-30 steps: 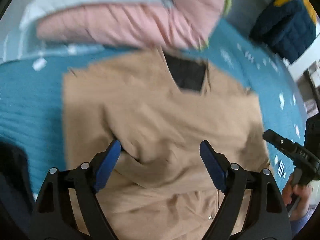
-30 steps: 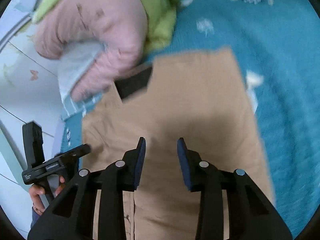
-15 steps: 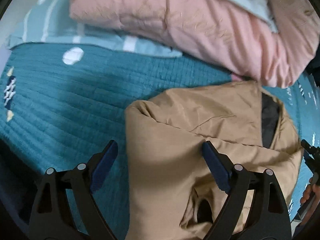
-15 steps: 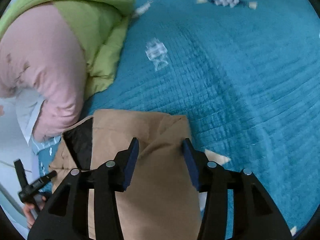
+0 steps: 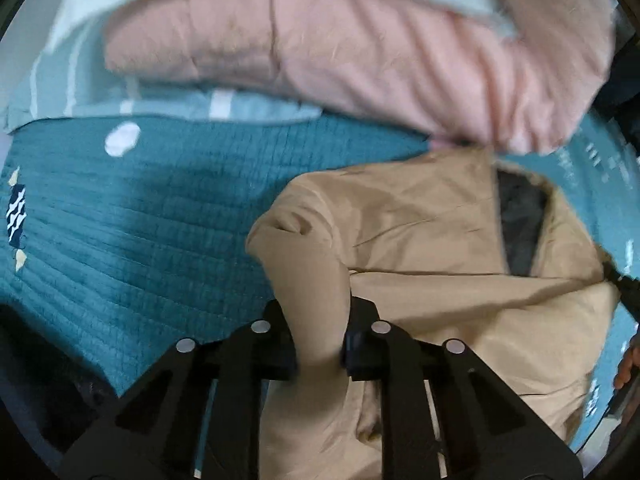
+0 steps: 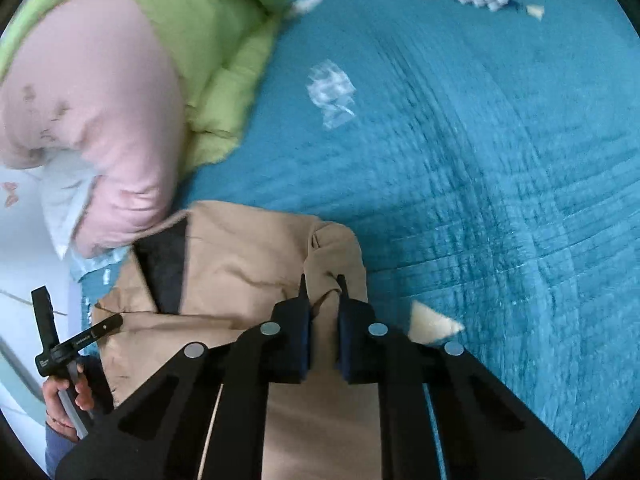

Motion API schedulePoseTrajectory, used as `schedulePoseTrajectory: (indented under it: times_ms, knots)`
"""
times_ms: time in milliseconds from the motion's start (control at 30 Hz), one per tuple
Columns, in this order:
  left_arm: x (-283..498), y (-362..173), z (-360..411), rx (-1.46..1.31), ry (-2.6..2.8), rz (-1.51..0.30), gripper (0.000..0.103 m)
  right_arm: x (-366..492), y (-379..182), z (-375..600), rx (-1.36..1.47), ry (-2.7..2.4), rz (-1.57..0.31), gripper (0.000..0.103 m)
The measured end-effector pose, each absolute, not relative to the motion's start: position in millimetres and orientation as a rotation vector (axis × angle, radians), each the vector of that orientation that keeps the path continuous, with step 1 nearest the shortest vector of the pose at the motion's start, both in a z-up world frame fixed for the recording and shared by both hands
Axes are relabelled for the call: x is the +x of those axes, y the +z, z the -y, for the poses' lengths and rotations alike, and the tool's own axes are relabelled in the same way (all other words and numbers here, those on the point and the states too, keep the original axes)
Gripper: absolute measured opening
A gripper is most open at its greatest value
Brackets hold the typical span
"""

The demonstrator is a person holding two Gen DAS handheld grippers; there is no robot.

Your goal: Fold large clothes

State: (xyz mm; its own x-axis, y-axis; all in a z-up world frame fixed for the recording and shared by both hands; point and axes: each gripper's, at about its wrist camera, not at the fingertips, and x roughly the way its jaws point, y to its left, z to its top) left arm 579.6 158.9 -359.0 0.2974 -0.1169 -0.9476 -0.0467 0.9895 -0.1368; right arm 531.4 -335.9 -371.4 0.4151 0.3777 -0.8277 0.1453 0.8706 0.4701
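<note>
A large tan jacket (image 5: pixel 440 248) with a dark lining at the collar (image 5: pixel 520 224) lies on a teal quilted bedspread (image 5: pixel 140 232). My left gripper (image 5: pixel 318 344) is shut on a bunched fold at the jacket's left shoulder edge. In the right wrist view the same jacket (image 6: pixel 240 264) shows, and my right gripper (image 6: pixel 322 336) is shut on a bunched fold at its right shoulder edge. The left gripper's handle (image 6: pixel 60 348) and the hand holding it show at the lower left of that view.
A pink duvet (image 5: pixel 360 56) over a pale striped pillow (image 5: pixel 160 100) lies just beyond the collar. A green quilt (image 6: pixel 208 40) lies beside the pink duvet (image 6: pixel 92 120). The teal bedspread (image 6: pixel 480 160) stretches to the right.
Both grippers went from open over the jacket to shut on its shoulder folds. They moved outward to the jacket's two upper corners, and the fabric now bunches between the jaws.
</note>
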Motion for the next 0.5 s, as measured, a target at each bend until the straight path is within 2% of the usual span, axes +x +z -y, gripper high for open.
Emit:
schedulePoseTrajectory:
  times_ms: [333,500]
  knots:
    - [481,-260,-146,-0.144,-0.190,-1.092,0.013,451,-278,338,0.517,0.241,-1.012,0.009]
    - [413,-228,-145,-0.126,-0.213,-1.075,0.014,389,-247,334,0.516,0.288,-1.010,0.009]
